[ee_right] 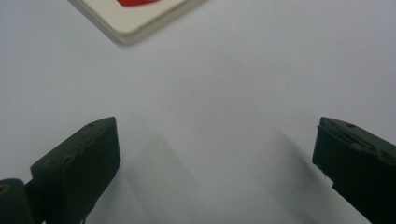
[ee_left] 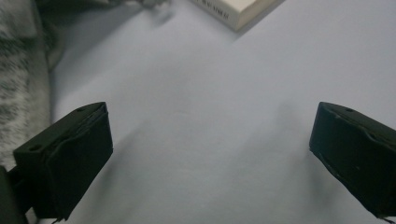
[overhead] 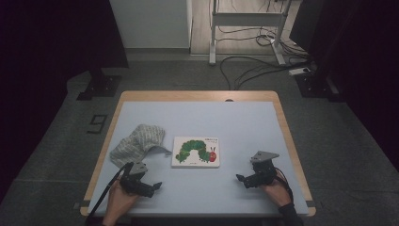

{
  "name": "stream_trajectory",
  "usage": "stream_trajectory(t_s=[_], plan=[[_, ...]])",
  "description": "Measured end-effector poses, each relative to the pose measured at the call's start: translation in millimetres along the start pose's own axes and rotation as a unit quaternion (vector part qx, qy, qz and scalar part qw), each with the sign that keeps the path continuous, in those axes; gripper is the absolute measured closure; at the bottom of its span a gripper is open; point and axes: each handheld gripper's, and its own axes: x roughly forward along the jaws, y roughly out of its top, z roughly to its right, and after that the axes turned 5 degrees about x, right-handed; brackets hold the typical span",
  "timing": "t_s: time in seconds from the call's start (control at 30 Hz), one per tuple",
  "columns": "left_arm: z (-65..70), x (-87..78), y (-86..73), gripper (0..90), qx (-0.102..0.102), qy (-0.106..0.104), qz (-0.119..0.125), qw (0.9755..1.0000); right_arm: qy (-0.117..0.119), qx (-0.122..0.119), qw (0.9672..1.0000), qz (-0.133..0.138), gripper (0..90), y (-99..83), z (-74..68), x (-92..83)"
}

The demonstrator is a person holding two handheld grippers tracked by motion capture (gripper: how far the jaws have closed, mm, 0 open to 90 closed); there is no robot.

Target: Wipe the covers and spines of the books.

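Dim studio flooring and a tangle of floor cables surround a pale blue table [overhead: 244,117] with a wooden rim, where a person seated at the near edge holds 2 hand-operated grippers low over the surface. At the centre lies a board book [overhead: 196,152], flat and cover up, its green caterpillar picture facing the ceiling, squared roughly to the table edge so that either tool can reach a corner. Just to its left sits a crumpled grey-and-white striped cloth [overhead: 137,143], one trailing end close beside the book's left edge; whether the 2 touch cannot be told from above. The left gripper [overhead: 151,187] hovers near the front edge, below the cloth and pointed toward the book, its jaws spread wide and holding nothing; its own camera shows bare table between them, the cloth [ee_left: 21,70] along the left and a corner of the book [ee_left: 233,11] ahead. The right gripper [overhead: 244,180] mirrors it on the far side, well apart from the book's right edge, jaws likewise spread and empty, with the book's corner [ee_right: 135,18] at the top of its view. Both tools appear staged symmetrically, likely so 1 can steady or lift the book while the other works the cloth, though no contact has yet been made with either.
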Motion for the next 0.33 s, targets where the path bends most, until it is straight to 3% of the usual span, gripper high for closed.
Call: stream_trajectory(t_s=[0.33], plan=[[-1.8,1.7,0.2,0.0,-0.007,-0.008,-0.007,0.9999,-0.006,-0.005,0.9999,-0.006,0.6,-2.9,-0.8,3.0]])
